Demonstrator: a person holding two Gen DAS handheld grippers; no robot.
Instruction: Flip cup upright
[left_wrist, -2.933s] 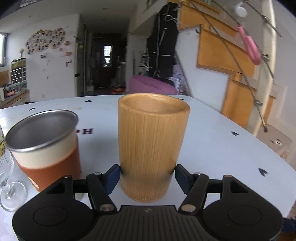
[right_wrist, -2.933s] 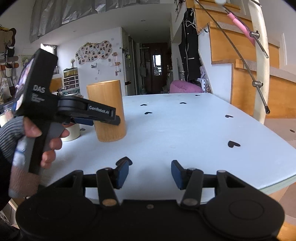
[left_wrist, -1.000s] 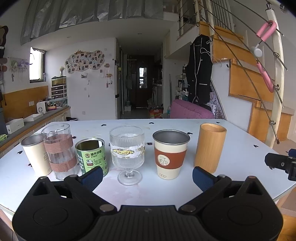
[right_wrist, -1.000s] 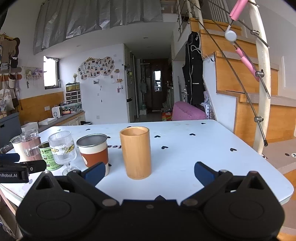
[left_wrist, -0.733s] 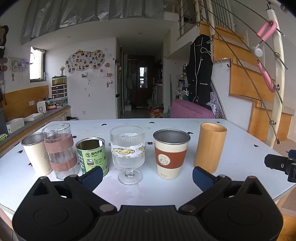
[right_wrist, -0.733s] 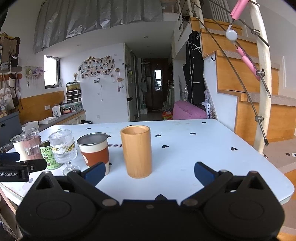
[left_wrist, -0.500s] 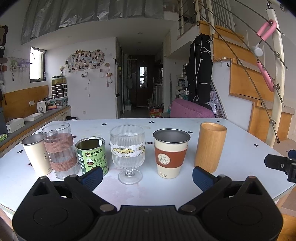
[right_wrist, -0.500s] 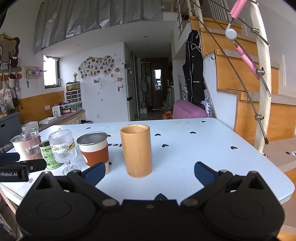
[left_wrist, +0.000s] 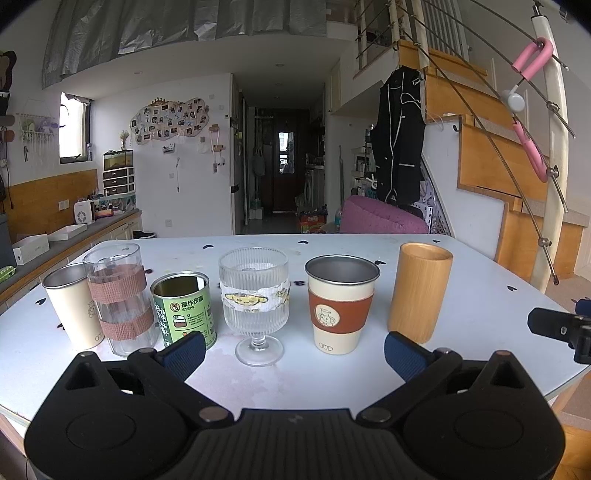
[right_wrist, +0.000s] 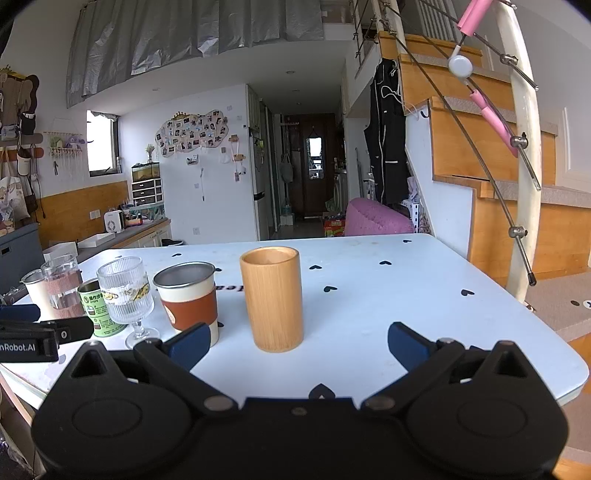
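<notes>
A wooden cup (left_wrist: 420, 291) (right_wrist: 272, 298) stands upright, mouth up, at the right end of a row of cups on the white table (right_wrist: 388, 295). Beside it on its left stand a steel cup with a brown sleeve (left_wrist: 341, 302) (right_wrist: 187, 297), a ribbed stemmed glass (left_wrist: 255, 304) (right_wrist: 127, 293), a green tin (left_wrist: 183, 307), a taped clear glass (left_wrist: 120, 297) and a cream steel cup (left_wrist: 70, 304). My left gripper (left_wrist: 293, 352) is open, held back from the row at the table's front. My right gripper (right_wrist: 295, 343) is open too, in front of the wooden cup, touching nothing.
The table's right half carries only small black heart marks, and its front edge runs just past both grippers. A staircase with a white post (right_wrist: 524, 184) rises to the right, a pink beanbag (left_wrist: 380, 219) sits behind the table, and a counter (left_wrist: 55, 243) runs along the left.
2.9 s ago my left gripper held the wooden cup; it has let go and pulled far back, wide open. My right gripper has also opened wider and drawn back. Nothing moved in the last second.
</notes>
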